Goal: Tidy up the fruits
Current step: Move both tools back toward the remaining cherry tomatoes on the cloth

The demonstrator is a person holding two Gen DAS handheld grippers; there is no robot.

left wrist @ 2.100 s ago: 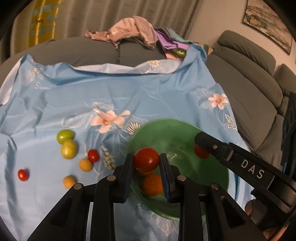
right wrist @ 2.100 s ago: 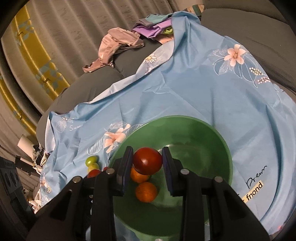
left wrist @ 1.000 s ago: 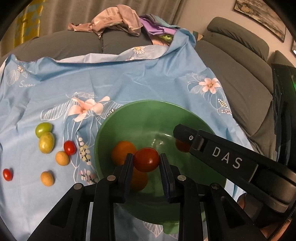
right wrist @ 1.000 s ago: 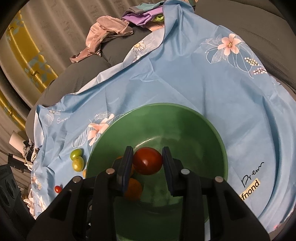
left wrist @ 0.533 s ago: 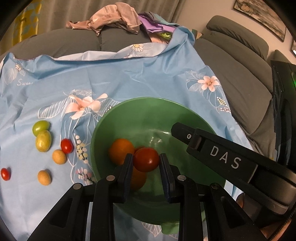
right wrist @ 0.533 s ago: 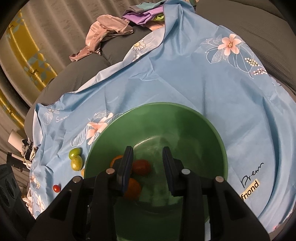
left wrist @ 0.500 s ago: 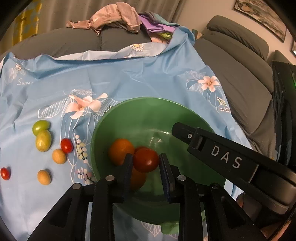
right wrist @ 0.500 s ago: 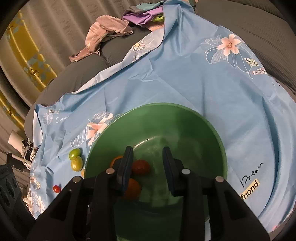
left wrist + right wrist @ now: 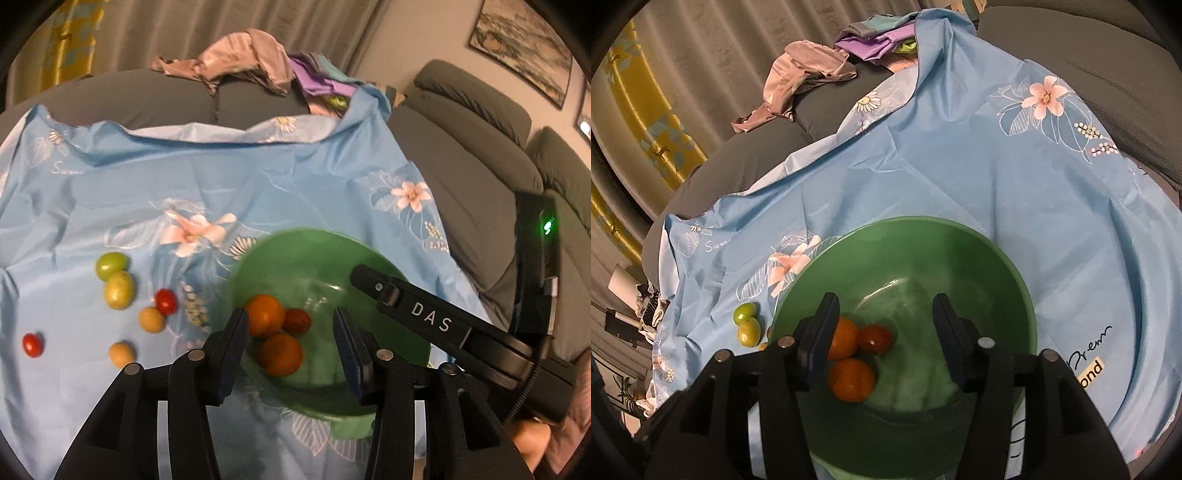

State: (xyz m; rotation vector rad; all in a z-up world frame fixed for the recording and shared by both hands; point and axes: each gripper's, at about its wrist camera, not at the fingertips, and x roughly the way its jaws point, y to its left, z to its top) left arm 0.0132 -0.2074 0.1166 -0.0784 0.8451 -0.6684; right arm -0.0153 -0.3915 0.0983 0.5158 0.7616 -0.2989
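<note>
Both grippers, left gripper [image 9: 290, 345] and right gripper [image 9: 884, 336], gape empty above green bowl [image 9: 997, 266]. Inside: two oranges [image 9: 851, 380], probably tomato [image 9: 875, 339]. Small fruits [image 9: 118, 290] loose on blue floral cloth [image 9: 221, 177].

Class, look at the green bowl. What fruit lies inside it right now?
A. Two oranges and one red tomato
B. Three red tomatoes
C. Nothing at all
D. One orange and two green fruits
A: in the bowl lie two oranges and one red tomato, touching each other; the green fruits sit outside on the cloth.
</note>
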